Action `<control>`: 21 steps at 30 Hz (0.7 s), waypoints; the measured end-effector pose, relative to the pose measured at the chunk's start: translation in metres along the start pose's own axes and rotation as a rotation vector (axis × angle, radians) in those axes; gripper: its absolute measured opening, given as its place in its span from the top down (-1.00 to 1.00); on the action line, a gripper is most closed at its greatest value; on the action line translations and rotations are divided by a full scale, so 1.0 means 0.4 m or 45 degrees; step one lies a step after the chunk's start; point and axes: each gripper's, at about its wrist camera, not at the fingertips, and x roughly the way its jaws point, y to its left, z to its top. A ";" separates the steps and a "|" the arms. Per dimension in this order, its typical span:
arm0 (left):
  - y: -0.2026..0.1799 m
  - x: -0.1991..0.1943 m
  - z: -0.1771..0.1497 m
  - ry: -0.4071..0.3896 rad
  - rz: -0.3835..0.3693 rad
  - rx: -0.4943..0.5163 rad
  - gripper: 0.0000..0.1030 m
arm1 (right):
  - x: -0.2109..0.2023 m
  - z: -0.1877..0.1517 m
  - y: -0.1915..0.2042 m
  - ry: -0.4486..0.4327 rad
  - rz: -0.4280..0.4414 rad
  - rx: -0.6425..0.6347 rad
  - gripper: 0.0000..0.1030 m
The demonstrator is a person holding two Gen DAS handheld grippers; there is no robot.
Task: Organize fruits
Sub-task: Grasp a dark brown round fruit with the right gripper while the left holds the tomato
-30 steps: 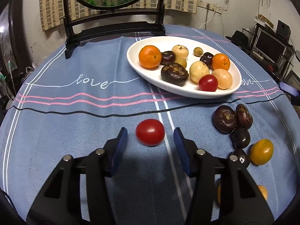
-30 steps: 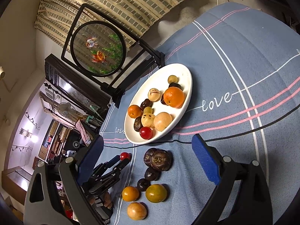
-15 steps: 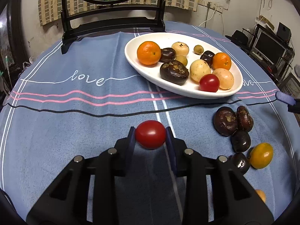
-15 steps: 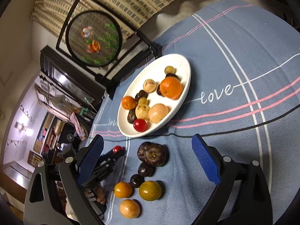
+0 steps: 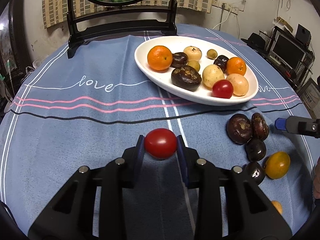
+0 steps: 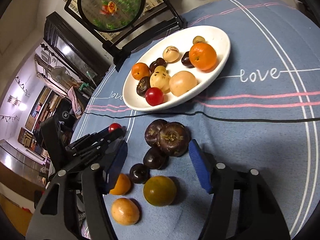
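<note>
My left gripper (image 5: 160, 147) is shut on a red cherry tomato (image 5: 160, 146) and holds it just above the blue tablecloth; it also shows in the right wrist view (image 6: 115, 127). A white oval plate (image 5: 200, 98) behind it holds oranges, dark water chestnuts, pale fruits and another red tomato (image 5: 222, 89). My right gripper (image 6: 158, 165) is open over a loose cluster of dark water chestnuts (image 6: 173, 142) and a yellow-green fruit (image 6: 160, 190); its blue tip (image 5: 280, 123) shows in the left wrist view.
A black-framed round fish screen (image 5: 122, 23) stands at the table's far edge. Two orange fruits (image 6: 125, 211) lie by my right gripper's left finger. Shelves and furniture stand beyond the table's edges.
My left gripper closed on the red tomato and lifted it slightly. My right gripper moved down and closer over the loose fruit cluster.
</note>
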 end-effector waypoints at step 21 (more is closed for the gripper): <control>-0.007 0.007 -0.001 0.012 0.000 0.014 0.37 | -0.085 0.051 -0.070 -0.163 -0.542 -0.070 -0.27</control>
